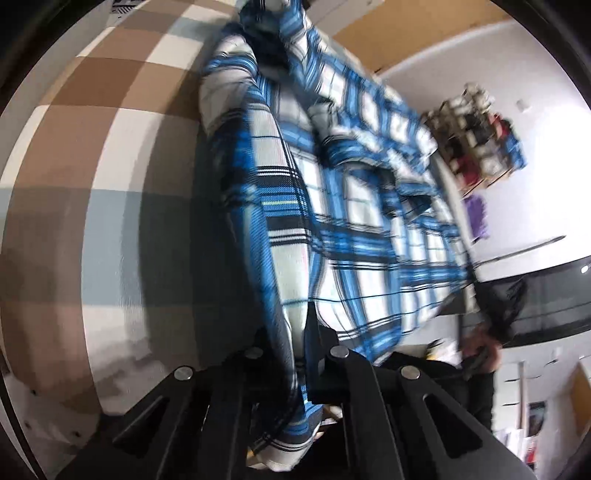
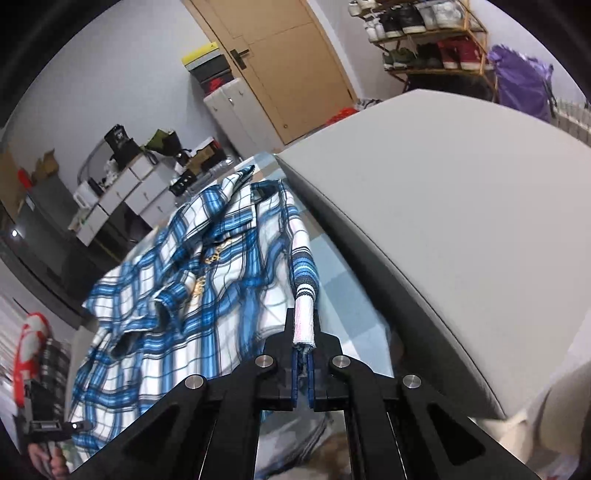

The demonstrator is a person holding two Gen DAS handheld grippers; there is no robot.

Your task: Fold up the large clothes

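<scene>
**Plaid shirt held up by both grippers over the checked bed**

While the bed with its brown, white and pale-blue checked cover fills the left half of the left wrist view, the large blue, white and black plaid shirt hangs above it, lifted clear of the cover along its near edge and casting a dark shadow onto the squares just beside it. In the right wrist view the same shirt lies spread and rumpled, with its collar at the far end and a gold ornament on its front. A broad, smooth grey padded panel rises just beside the shirt's right edge. Beyond the shirt's far end stand a tan wooden door and a low white cabinet run; up and to the right of the shirt is a wooden shoe rack loaded with shoes.

The black left gripper has its jaws pressed together on a fold of the shirt's edge, the cloth running down between its fingers. The black right gripper is likewise clamped on the shirt, pinching a rolled strip of hem whose white and pink end pokes out between the jaws. A person's hand grips the right gripper's handle, to the right of the shirt's lower corner.
</scene>
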